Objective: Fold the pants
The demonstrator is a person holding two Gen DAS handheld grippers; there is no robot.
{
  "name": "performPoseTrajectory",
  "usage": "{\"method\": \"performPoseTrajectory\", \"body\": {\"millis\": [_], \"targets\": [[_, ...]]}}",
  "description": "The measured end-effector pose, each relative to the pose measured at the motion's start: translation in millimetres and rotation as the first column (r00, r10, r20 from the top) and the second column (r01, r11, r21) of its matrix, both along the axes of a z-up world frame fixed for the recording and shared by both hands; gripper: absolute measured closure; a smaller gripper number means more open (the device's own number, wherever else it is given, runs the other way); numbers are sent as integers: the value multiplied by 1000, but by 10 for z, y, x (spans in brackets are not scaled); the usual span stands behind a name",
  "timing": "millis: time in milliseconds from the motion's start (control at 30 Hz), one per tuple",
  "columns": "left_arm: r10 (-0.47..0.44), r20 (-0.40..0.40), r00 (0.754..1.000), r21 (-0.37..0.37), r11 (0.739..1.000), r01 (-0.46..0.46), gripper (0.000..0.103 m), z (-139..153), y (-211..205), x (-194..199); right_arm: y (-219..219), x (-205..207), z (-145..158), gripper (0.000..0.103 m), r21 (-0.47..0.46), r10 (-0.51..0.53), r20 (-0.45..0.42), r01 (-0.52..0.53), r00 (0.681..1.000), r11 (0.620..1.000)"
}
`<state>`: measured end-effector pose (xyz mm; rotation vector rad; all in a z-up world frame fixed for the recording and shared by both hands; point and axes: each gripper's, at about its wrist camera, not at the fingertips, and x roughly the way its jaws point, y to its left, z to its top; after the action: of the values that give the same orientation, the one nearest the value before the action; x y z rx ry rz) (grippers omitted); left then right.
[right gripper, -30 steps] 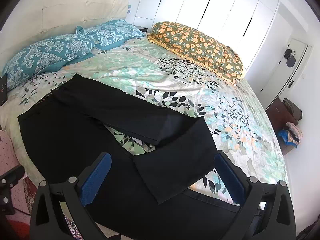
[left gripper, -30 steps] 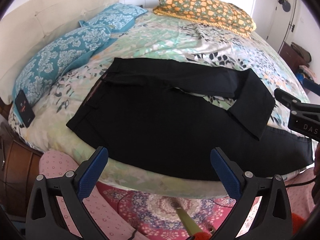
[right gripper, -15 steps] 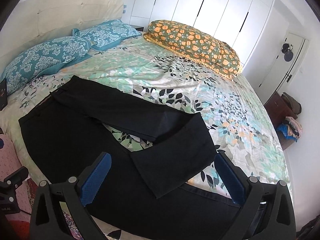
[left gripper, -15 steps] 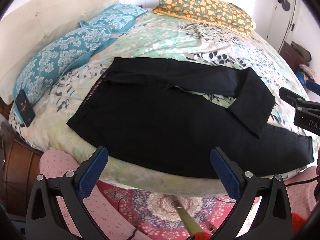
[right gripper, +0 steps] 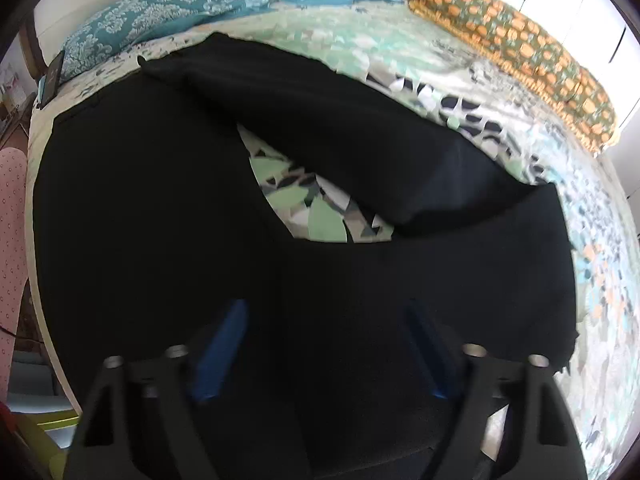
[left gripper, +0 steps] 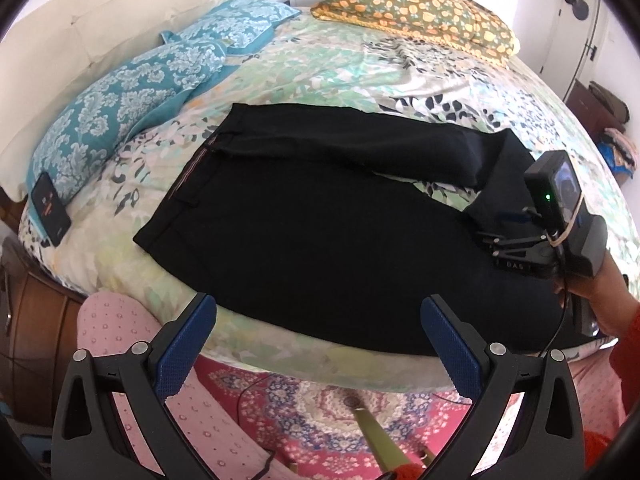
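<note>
Black pants (left gripper: 320, 232) along bed (left gripper: 360, 64) edge, floral cover beyond.

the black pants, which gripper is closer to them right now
Right. The right gripper is down over the black pants near the far leg's folded-back end, its jaws just narrowing. The left gripper hangs off the bed's near edge.

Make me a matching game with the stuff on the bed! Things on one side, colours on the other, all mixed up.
Things:
1. pants
2. pillow by the headboard
3. far pillow
4. phone

Colours:
A. green with orange flowers
B. plain black cloth
C. teal with white pattern
D. black with a small red mark

Pairs: 1-B, 2-C, 3-A, 4-D
</note>
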<state>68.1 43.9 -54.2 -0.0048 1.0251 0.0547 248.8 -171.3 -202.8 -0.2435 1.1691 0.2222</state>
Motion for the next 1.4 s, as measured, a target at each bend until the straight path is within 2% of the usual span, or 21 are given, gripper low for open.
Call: {"method": "performPoseTrajectory", "body": {"millis": [33, 67, 200, 300, 433, 500, 567, 633, 700, 833, 900, 1033, 1100, 1167, 1200, 1233, 1333, 1400], "targets": [[1, 2, 1000, 5, 1000, -1, 1, 3, -5, 3, -116, -9, 68, 77, 36, -25, 10, 24, 1000, 999], [1, 3, 1000, 11, 1000, -1, 1, 0, -12, 3, -229, -38, 173, 89, 43, -50, 31, 49, 998, 998], [-5, -23, 1000, 19, 1000, 5, 1, -68, -65, 59, -915, -227, 799, 90, 52, -183, 155, 177, 971, 983], [-38, -48, 998, 30, 999, 39, 1, -117, -188, 114, -1667, -339, 1252, 91, 13, -311, 239, 317, 920, 948], [-105, -49, 993, 66, 992, 108, 1, -113, -419, 114, -2725, -430, 1587, 91, -8, -506, 273, 527, 818, 850], [-127, -48, 991, 82, 988, 131, 1, -109, -508, 113, -3213, -483, 1540, 91, 1, -593, 252, 613, 765, 790], [-138, -54, 989, 92, 986, 142, 1, -117, -573, 136, -3646, -558, 1416, 91, 47, -675, 209, 683, 707, 729], [-143, -65, 988, 104, 983, 149, 1, -131, -626, 158, -3966, -604, 1306, 91, 80, -722, 186, 722, 666, 687], [-146, -78, 986, 118, 981, 154, 1, -150, -670, 181, -4091, -587, 1256, 91, 75, -724, 201, 727, 659, 683], [-145, -107, 984, 143, 977, 160, 1, -196, -775, 266, -4057, -265, 1258, 91, -71, -620, 297, 664, 726, 744], [-150, -123, 981, 153, 974, 168, 1, -231, -843, 308, -4051, -46, 1257, 92, -147, -562, 339, 632, 755, 761], [-180, -149, 972, 170, 964, 205, 1, -291, -1011, 361, -4120, 249, 1087, 92, -312, -464, 379, 583, 801, 750], [-196, -157, 968, 176, 959, 223, 1, -332, -1082, 382, -4254, 320, 891, 93, -352, -478, 353, 587, 804, 729], [-202, -175, 964, 182, 955, 234, 1, -400, -1129, 431, -4421, 341, 648, 93, -377, -518, 315, 606, 795, 700], [-202, -185, 962, 186, 954, 236, 1, -435, -1147, 477, -4514, 326, 527, 103, -400, -549, 302, 627, 779, 669], [-203, -190, 961, 189, 953, 238, 1, -452, -1167, 540, -4632, 285, 431, 103, -383, -590, 286, 655, 755, 651], [-202, -138, 970, 194, 954, 227, 1, -452, -1136, 920, -4937, 82, 269, 103, -278, -701, 245, 741, 670, 612], [-163, -52, 985, 214, 962, 170, 1, -432, -1038, 1380, -5013, -67, 310, 103, -194, -732, 265, 778, 628, 598]]}}
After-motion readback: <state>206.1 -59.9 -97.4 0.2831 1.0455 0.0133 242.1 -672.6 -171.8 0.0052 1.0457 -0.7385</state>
